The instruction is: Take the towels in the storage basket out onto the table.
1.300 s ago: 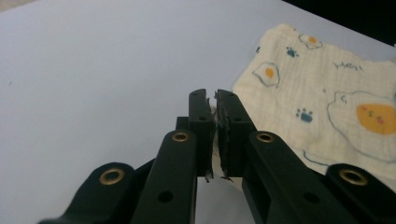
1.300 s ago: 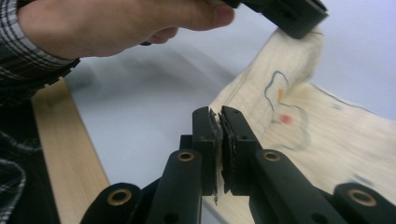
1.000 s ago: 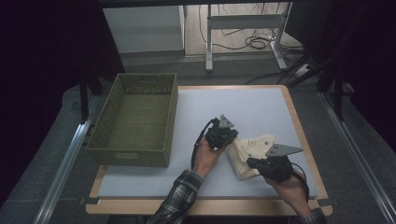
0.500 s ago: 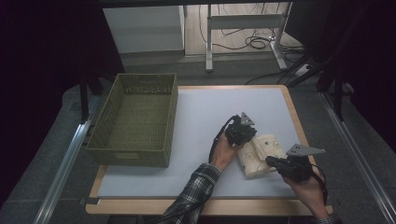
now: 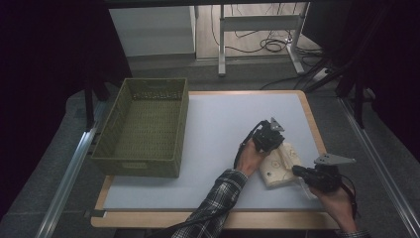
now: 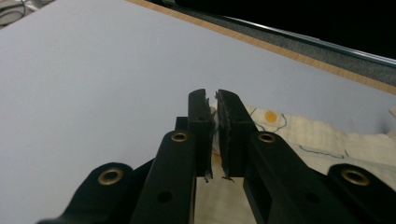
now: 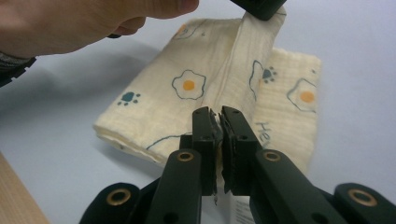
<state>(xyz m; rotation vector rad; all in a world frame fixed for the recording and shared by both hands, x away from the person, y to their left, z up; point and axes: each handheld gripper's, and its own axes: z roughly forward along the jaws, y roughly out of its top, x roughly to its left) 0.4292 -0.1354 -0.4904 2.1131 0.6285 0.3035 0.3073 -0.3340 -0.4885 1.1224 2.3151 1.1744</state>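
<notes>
**Folded cloth sliding toward the right edge of the table**

I am pinching the near end of the folded cream cloth (image 7: 205, 98), the one printed with fried eggs and paw prints, in my right gripper (image 7: 218, 116); its jaws are nearly closed with a fold of fabric and a white tag caught between them. Just beyond, I am holding the far end of the same cloth in my left gripper (image 5: 270, 136), whose jaws are likewise almost together on a raised ridge of fabric, as the left gripper view (image 6: 215, 100) is showing. Compared with a second ago, both my hands and the cloth are sitting further right on the white table (image 5: 208, 129), now close to its wooden right border, and the bundle is looking narrower and more gathered. I am judging that the fold is being tightened, not carried off yet. Farther away at the left, the green woven basket (image 5: 143, 126) is standing empty, well apart from the cloth, and likely its destination
</notes>
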